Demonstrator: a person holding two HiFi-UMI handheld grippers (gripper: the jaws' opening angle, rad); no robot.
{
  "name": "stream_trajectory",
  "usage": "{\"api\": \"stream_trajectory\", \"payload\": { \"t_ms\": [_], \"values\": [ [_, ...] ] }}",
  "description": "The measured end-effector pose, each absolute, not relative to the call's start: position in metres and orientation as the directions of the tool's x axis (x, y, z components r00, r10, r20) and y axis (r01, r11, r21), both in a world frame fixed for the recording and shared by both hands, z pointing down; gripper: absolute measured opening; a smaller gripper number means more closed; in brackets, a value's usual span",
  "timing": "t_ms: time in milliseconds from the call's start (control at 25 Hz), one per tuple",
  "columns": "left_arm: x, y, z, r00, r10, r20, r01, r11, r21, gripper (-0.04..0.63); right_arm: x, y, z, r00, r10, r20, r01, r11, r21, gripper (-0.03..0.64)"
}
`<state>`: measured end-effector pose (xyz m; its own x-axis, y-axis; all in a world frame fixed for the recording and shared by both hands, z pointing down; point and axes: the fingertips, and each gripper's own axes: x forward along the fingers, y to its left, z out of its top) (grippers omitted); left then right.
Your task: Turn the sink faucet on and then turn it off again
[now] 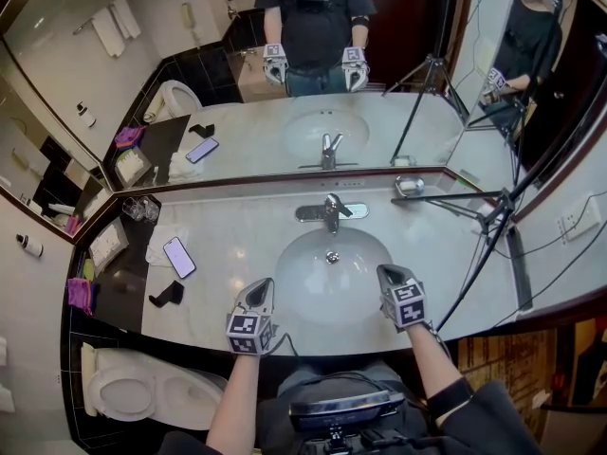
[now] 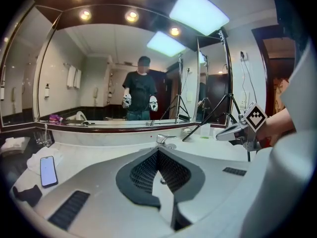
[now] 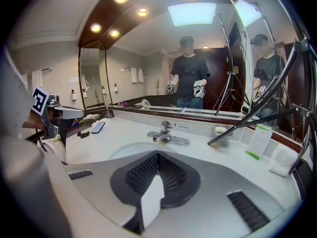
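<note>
The chrome faucet (image 1: pixel 330 211) stands on its plate behind the white oval basin (image 1: pixel 303 273), lever centred; no water is visible. It also shows small in the left gripper view as the faucet (image 2: pixel 161 140) and in the right gripper view as the faucet (image 3: pixel 164 131). My left gripper (image 1: pixel 262 288) hangs over the basin's near left rim, shut with nothing in it, tips touching (image 2: pixel 158 151). My right gripper (image 1: pixel 390 274) is over the near right rim, also shut and empty (image 3: pixel 157 153). Both are well short of the faucet.
A phone (image 1: pixel 179 257) and a black holder (image 1: pixel 167 295) lie on the marble counter (image 1: pixel 237 230) at left, by folded white towels. A soap dish (image 1: pixel 410 186) and a tripod leg (image 1: pixel 474 211) are at back right. A toilet (image 1: pixel 142 387) is at lower left. The mirror (image 1: pixel 285 74) runs behind.
</note>
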<state>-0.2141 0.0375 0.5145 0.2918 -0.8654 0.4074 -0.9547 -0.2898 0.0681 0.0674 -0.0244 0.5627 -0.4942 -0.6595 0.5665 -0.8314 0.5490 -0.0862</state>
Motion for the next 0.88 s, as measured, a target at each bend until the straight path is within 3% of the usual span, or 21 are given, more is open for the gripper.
{"api": "stream_trajectory", "payload": {
  "t_ms": [520, 880],
  "values": [
    [-0.201, 0.023, 0.517, 0.266, -0.871, 0.413, -0.948, -0.314, -0.051, 0.004, 0.065, -0.033, 0.567, -0.498, -0.655, 0.569, -0.831, 0.548, -0.096, 0.021],
    [-0.153, -0.028, 0.546, 0.345, -0.817, 0.463, -0.863, -0.470, -0.185, 0.115, 0.064, -0.050, 0.586, -0.497, -0.638, 0.588, -0.832, 0.543, -0.114, 0.021]
  ]
}}
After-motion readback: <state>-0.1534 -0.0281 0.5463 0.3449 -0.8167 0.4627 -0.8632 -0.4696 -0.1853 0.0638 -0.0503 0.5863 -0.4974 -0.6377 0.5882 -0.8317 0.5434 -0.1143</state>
